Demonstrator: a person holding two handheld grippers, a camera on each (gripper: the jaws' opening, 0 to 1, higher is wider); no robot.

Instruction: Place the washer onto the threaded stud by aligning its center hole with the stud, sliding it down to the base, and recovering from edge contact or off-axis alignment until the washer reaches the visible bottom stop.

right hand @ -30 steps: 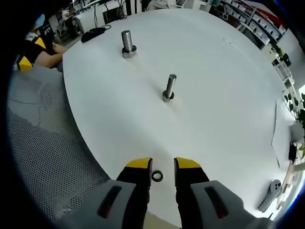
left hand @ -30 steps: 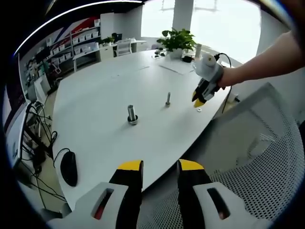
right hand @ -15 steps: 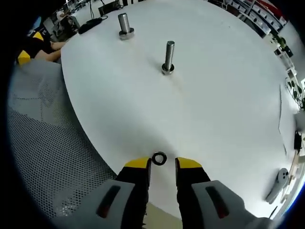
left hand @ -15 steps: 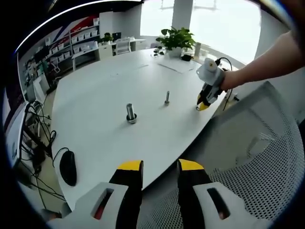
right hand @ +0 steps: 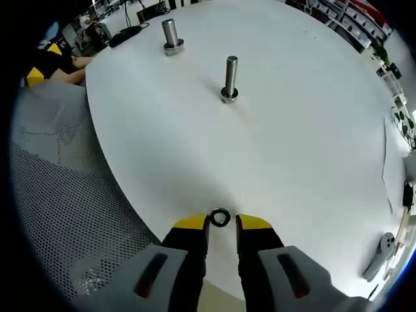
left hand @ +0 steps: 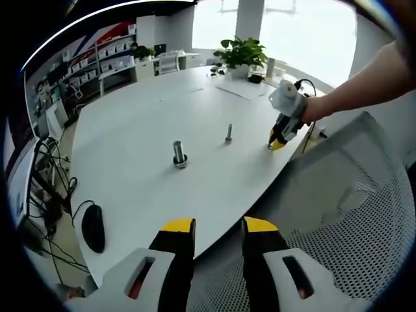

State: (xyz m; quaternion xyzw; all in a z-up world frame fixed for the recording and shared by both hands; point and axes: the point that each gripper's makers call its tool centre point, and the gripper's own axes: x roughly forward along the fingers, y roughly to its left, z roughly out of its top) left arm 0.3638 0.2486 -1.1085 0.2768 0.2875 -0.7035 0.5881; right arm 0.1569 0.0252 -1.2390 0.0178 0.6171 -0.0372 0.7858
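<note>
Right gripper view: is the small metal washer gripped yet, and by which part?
Not yet. The small dark metal ring washer lies flat on the white table at the tips of the right gripper, whose yellow-tipped jaws stand apart. Nothing is held.

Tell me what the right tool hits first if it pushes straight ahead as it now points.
The washer: it lies flat on the table at the tips of the right tool, between its open jaws. Further along that line stands the thin stud, though depth is hard to judge.
</note>
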